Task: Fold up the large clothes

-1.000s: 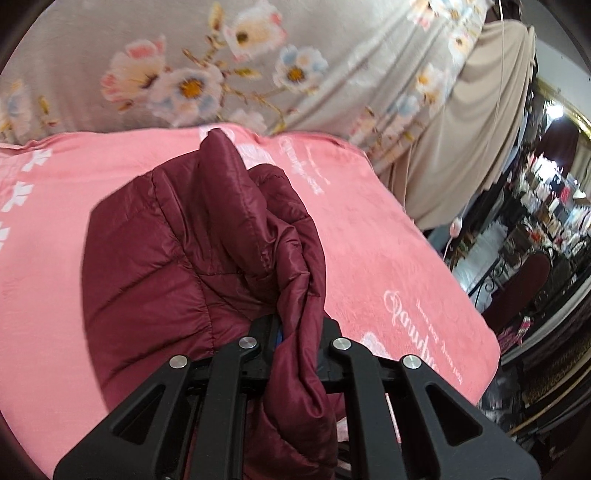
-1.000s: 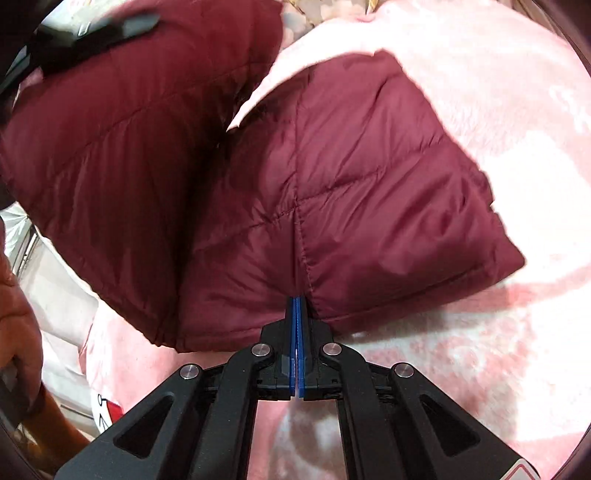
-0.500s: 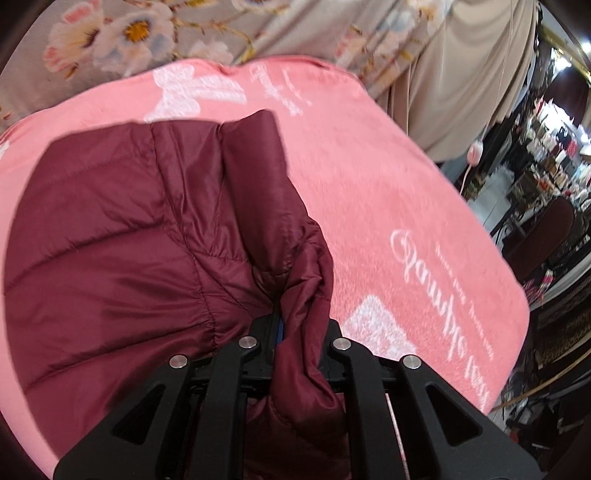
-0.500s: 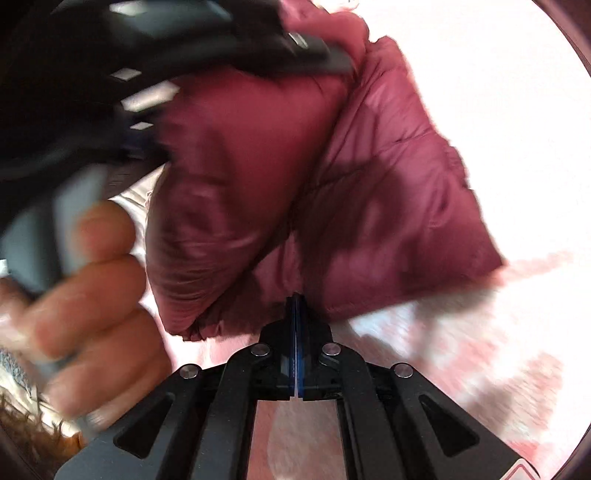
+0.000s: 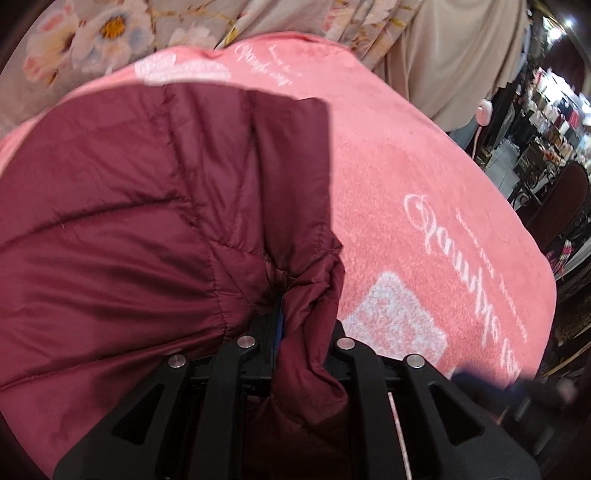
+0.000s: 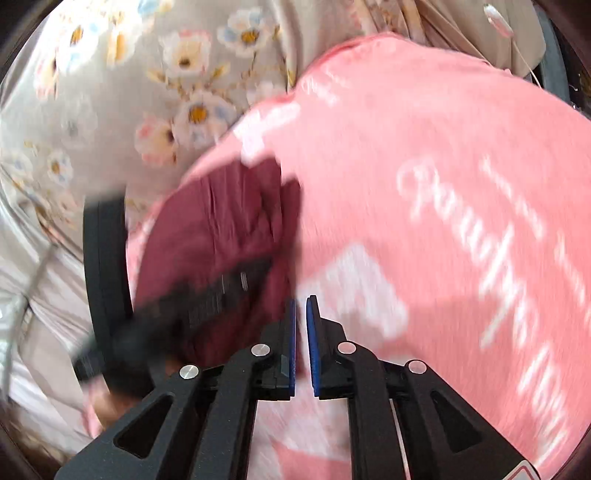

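Note:
A maroon quilted jacket (image 5: 129, 221) lies folded on the pink blanket (image 5: 424, 184). My left gripper (image 5: 295, 317) has a bunched edge of the jacket between its jaws; the pads still press on the fabric while the jaws are opening. In the blurred right wrist view the jacket (image 6: 214, 229) sits left of centre, with the left gripper's black body (image 6: 177, 306) and a hand over it. My right gripper (image 6: 301, 306) hovers above the blanket (image 6: 424, 147), just right of the jacket. Its jaws are opening, with a narrow gap between the blue pads (image 6: 291, 332) and nothing in it.
A grey floral cloth (image 5: 110, 29) hangs behind the blanket, with a beige drape (image 5: 443, 55) to its right. Beyond the blanket's right edge are shop shelves (image 5: 546, 96) and a dark chair (image 5: 565, 206). A white cord with a switch (image 6: 498, 16) hangs at the back.
My left gripper came down and laid the jacket's fold flatter on the blanket. My right gripper pulled up and away from the jacket's edge, swung toward the floral cloth, and its pads parted.

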A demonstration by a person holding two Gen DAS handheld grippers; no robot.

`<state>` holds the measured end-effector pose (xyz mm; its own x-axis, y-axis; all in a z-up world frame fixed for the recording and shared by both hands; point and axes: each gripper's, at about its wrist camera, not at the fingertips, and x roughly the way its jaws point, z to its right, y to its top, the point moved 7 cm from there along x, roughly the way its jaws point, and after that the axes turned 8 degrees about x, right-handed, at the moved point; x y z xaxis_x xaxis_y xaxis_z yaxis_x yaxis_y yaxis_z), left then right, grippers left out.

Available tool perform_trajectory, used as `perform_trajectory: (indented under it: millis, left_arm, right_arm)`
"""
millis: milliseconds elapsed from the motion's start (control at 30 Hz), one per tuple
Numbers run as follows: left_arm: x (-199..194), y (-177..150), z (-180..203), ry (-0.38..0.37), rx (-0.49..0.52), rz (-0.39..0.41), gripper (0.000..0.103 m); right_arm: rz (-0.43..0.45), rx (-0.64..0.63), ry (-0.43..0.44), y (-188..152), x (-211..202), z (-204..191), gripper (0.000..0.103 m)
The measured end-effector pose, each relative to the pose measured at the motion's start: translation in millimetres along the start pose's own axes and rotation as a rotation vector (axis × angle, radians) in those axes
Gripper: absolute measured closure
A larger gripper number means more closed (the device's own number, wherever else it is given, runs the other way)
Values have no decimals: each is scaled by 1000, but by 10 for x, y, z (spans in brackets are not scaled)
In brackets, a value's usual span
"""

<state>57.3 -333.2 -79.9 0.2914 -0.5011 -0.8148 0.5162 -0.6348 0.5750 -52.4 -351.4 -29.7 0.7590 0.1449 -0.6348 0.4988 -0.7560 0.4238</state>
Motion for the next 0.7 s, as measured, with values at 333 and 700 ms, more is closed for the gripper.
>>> perform_trajectory:
  millis: [333, 700]
  left_arm:
    - [-1296, 207, -485, -87, -216, 286, 24]
    - [-1546, 101, -1530, 145, -435, 282, 23]
  right_arm:
    - [-46, -29, 82, 1239, 562, -405, 55]
    - [-256, 34, 91, 1392, 1338, -569, 95]
